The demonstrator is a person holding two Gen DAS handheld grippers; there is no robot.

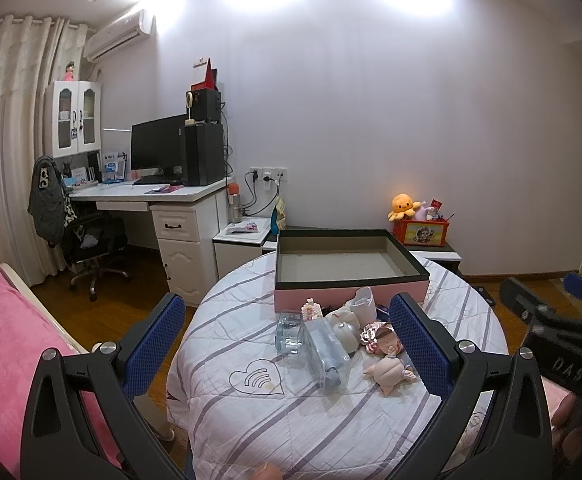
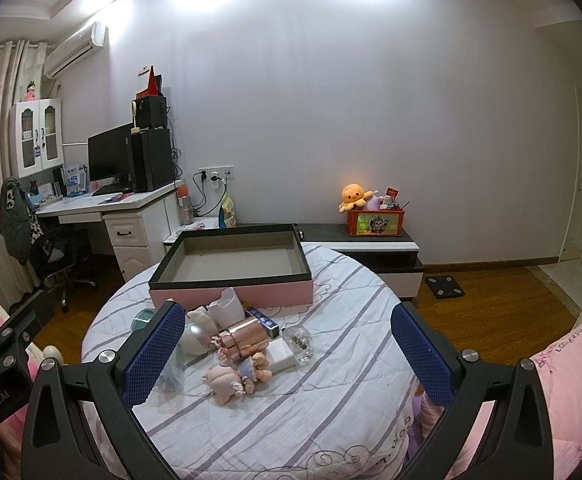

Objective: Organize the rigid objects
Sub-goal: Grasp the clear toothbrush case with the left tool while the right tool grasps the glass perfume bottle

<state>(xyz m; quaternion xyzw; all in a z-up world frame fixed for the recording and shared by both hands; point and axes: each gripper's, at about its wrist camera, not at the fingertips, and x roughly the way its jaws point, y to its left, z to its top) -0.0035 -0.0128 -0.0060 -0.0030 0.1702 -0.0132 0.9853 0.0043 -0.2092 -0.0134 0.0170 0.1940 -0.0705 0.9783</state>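
A pink box with a dark rim stands open and empty at the far side of a round table. In front of it lies a pile of small objects: a clear glass block, a clear plastic case, a white cup, a rose-gold faceted piece, a pig figure, a clear dome, a white flat box. My left gripper is open above the pile. My right gripper is open and empty, nearer me.
The table carries a striped white quilt. A pink bed is at the left, a desk with a monitor behind. A low cabinet with a toy crate stands by the wall. Floor scales lie at right.
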